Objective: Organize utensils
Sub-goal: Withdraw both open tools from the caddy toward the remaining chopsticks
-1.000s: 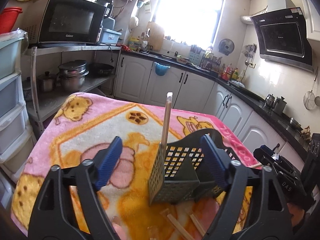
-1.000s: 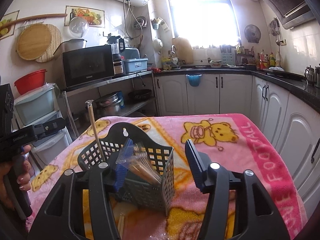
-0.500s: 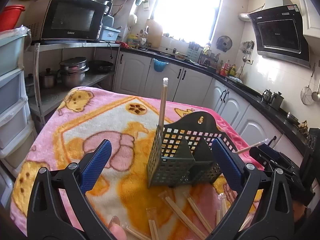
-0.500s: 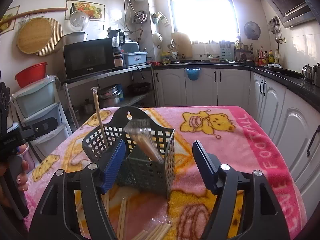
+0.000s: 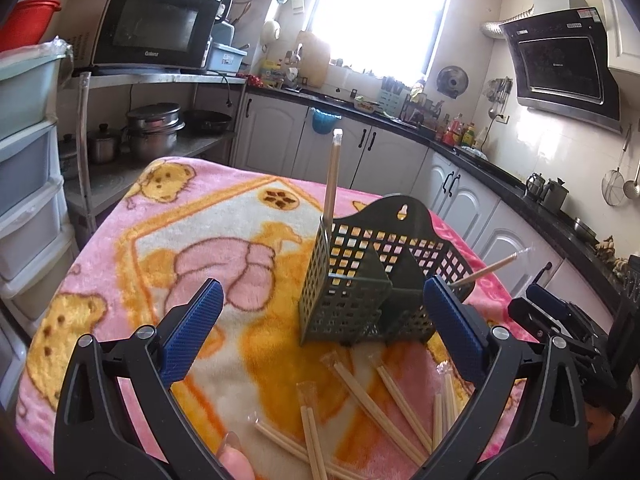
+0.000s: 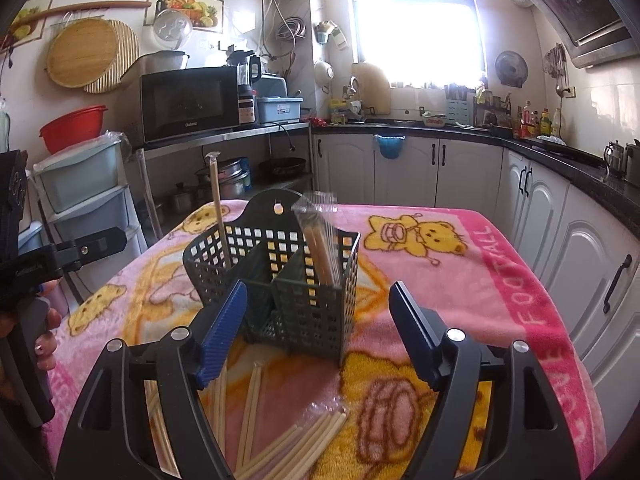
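A dark green perforated utensil basket [image 5: 368,280] stands upright on the pink cartoon blanket [image 5: 168,232]; it also shows in the right wrist view [image 6: 288,276]. A wrapped chopstick pair [image 5: 331,176] stands in its left compartment, and a wrapped bundle [image 6: 320,240] leans in the right compartment. Several wrapped chopsticks [image 5: 360,408] lie loose on the blanket in front of the basket, also in the right wrist view [image 6: 280,436]. My left gripper [image 5: 320,328] is open and empty, just short of the basket. My right gripper [image 6: 316,332] is open and empty, close in front of the basket.
A metal shelf with a microwave [image 6: 188,104] and pots stands behind the table on the left. Plastic drawers [image 5: 24,160] stand at the far left. White kitchen cabinets [image 6: 440,168] and a dark counter run along the back and right.
Both grippers have drawn back from the basket and opened wider. The loose chopsticks in front of the basket have come into view. The bundle stays in the basket.
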Available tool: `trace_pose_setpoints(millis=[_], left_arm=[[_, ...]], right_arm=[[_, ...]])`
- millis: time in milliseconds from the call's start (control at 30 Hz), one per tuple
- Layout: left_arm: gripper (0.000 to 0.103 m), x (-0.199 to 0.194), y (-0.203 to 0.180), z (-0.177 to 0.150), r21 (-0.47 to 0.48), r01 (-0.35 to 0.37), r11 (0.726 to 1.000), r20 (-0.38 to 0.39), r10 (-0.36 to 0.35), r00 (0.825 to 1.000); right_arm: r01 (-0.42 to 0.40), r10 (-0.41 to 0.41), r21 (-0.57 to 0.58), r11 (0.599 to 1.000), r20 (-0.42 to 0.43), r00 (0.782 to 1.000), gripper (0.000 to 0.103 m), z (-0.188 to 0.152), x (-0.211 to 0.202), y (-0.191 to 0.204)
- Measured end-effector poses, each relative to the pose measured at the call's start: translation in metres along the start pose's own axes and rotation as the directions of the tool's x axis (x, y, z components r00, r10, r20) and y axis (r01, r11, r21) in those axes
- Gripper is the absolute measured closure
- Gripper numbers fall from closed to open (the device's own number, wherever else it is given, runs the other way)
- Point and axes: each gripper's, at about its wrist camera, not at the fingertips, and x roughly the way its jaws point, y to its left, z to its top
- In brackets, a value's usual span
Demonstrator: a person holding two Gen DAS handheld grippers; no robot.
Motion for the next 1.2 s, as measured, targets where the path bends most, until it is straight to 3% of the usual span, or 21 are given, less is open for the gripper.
trace_pose_setpoints(millis=[733,1200], left_arm=[[0.011,0.006,0.002,-0.038,0.0,-0.007,1.0,-0.098,0.007,0.995],[0.011,0.021,-0.006,-0.066,0.048,-0.002,0.999,-0.193,0.012,0.981]], right_arm=[[0.044,-0.041,0.021,0.999,-0.13,0.991,0.031,-0.045,-0.02,-0.015],[0.064,-0.055,0.038,0.997,-0.219,0.974,0.031,-0.074,-0.02,-0.021]])
